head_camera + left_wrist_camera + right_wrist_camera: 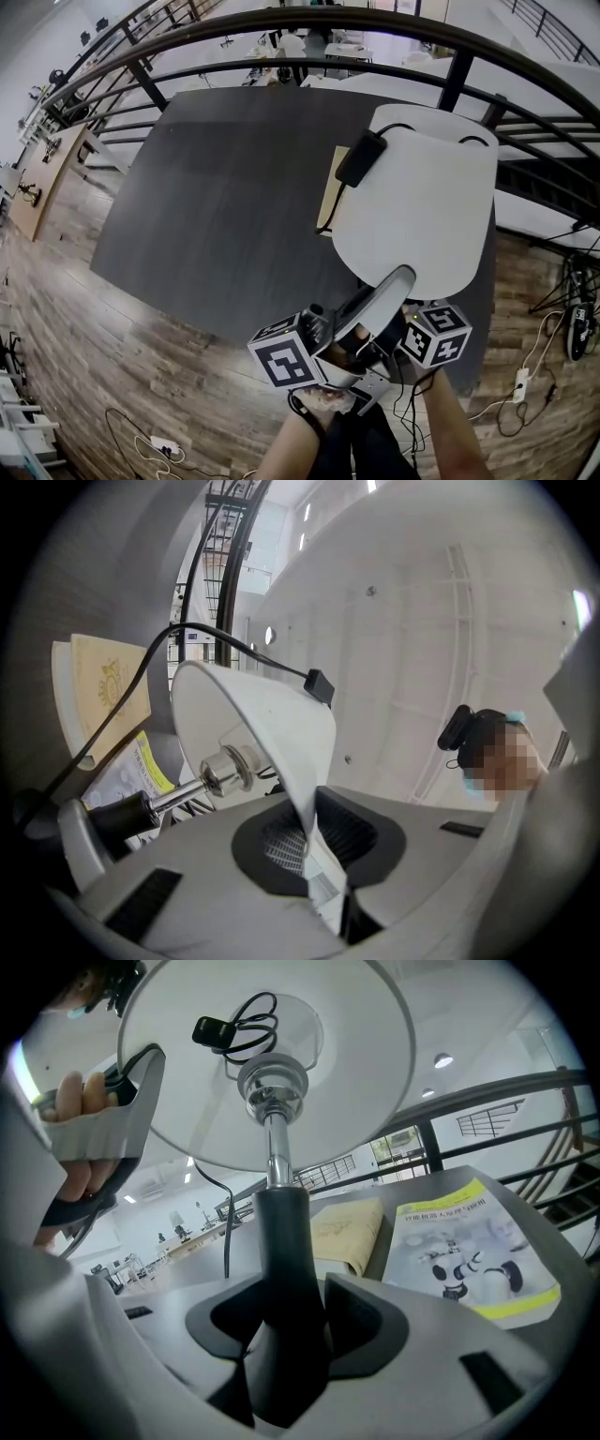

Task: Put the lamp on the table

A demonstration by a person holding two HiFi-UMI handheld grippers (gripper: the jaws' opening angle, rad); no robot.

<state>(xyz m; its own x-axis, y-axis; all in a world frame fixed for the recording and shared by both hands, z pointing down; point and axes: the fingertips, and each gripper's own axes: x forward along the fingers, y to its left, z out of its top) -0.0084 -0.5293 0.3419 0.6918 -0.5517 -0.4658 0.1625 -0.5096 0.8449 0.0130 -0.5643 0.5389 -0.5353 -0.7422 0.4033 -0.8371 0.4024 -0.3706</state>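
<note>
Lamp (417, 206) base hidden under white shade (253, 714); can't tell if it's touching dark table (216, 206). L gripper (323, 855) pinches shade rim, R gripper (281, 1326) clamps black stem (281, 1241), over table's near-right corner.

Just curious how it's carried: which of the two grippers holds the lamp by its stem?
The right gripper: its jaws clamp the black stem. The left gripper instead pinches the rim of the white shade.
</note>
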